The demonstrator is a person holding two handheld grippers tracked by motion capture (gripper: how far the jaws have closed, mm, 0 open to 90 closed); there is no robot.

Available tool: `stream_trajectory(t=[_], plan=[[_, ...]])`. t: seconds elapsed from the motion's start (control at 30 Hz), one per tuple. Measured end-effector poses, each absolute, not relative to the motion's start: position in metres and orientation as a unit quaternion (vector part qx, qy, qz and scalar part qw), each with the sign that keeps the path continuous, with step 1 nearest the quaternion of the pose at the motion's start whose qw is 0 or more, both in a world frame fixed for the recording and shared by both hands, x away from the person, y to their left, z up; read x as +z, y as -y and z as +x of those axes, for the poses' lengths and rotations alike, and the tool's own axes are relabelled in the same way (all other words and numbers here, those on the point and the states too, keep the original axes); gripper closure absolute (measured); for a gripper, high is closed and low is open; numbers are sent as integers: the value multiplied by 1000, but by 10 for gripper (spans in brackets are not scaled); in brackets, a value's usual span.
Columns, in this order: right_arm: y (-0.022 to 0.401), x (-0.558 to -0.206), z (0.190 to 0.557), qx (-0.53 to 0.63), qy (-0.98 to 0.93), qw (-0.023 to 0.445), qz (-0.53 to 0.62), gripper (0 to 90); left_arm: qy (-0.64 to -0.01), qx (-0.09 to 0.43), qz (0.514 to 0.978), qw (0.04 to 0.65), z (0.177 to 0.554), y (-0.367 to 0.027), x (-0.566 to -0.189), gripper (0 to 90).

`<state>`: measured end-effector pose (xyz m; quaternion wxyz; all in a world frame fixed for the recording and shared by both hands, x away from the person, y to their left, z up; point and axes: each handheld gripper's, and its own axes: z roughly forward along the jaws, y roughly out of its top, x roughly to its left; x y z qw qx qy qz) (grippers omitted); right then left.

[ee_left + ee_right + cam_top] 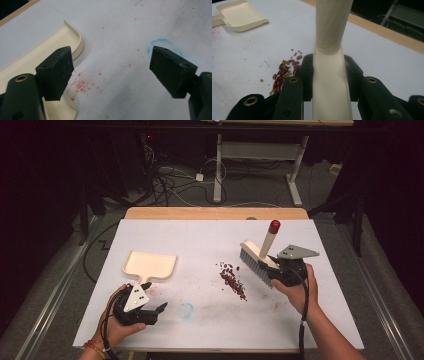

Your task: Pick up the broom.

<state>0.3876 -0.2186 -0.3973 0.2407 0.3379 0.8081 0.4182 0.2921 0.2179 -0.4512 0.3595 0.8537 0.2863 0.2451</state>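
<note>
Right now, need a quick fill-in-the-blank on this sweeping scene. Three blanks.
1. The right gripper is shut on the ____.
2. The left gripper has its jaws ____, holding nothing.
3. The beans lie between the brush and the cream ____.

Missing words: brush; open; dustpan

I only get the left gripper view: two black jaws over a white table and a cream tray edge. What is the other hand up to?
Observer: The right gripper is shut on a cream brush, bristles down on the table.
Operator: What is it sweeping?
Observer: A streak of red beans beside the bristles, with tiny green ones mixed in.
Operator: And that tray edge?
Observer: It is a dustpan, lying flat with its handle toward the left gripper, whose jaws stand open and hold nothing.
</note>
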Motion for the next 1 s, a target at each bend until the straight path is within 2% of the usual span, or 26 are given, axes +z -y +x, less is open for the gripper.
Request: stream_trajectory(t=[0.23, 0.5, 1.0], plan=[[200, -414, 447, 407, -849, 218, 258, 675, -281, 244, 859, 353, 296, -216, -452, 184], [176, -423, 481, 415, -870, 201, 175, 675, -291, 227, 853, 369, 295, -223, -453, 184], [180, -426, 475, 425, -894, 132, 63, 674, -278, 213, 865, 361, 295, -219, -456, 184]])
